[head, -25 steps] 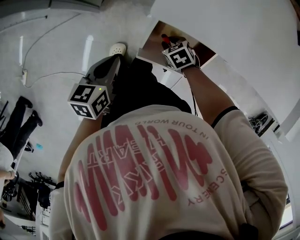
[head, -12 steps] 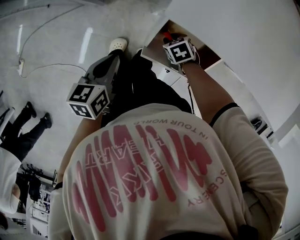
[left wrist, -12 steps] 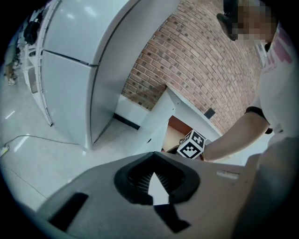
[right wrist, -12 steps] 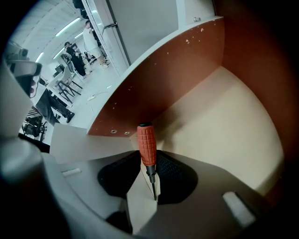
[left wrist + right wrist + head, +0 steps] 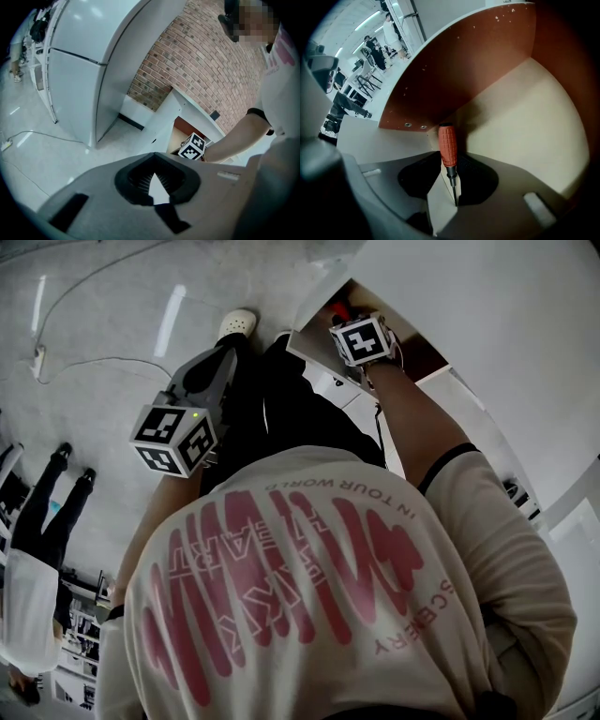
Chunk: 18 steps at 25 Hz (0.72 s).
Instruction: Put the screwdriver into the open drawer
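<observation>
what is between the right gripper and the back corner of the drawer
The screwdriver: the right gripper holds its shaft, and the orange handle points toward the drawer corner. The right gripper view shows it.

The head view looks steeply down, with the open drawer [image 5: 422, 351] at one o'clock. The right gripper view faces closely into it; the left gripper view sees it from farther, at four o'clock.
</observation>
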Tool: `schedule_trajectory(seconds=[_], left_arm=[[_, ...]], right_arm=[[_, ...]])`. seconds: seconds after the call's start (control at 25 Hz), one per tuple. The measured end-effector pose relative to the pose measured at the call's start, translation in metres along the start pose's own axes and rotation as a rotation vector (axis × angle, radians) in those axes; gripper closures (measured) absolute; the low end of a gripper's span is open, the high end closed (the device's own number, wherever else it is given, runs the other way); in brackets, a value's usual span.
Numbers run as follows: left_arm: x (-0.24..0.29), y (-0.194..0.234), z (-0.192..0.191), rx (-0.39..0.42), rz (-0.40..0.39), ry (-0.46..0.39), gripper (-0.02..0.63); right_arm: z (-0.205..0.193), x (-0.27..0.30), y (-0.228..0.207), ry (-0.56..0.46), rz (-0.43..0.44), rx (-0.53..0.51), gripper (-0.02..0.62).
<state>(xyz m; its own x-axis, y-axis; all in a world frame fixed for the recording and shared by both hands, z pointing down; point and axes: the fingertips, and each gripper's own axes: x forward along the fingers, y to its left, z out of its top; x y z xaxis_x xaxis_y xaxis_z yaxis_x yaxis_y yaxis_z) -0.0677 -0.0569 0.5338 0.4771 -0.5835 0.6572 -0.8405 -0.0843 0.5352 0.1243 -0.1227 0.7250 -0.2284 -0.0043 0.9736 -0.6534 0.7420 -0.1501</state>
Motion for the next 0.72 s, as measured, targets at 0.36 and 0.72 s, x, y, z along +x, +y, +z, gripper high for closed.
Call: schedule_trajectory(seconds=[0.36,0.72], left_arm=[[-0.0009,0.0016,-0.0044,-0.011,0.007,0.0,0.603],[-0.0009,0.001,-0.006,-0.019,0.012,-0.01,0.603]], right_arm=[[-0.0007,0.0049,0.0022,0.009,0.007,0.005,0.477],[-0.0017,0.0033,0.0016,-0.028,-0.013,0.022,0.474]])
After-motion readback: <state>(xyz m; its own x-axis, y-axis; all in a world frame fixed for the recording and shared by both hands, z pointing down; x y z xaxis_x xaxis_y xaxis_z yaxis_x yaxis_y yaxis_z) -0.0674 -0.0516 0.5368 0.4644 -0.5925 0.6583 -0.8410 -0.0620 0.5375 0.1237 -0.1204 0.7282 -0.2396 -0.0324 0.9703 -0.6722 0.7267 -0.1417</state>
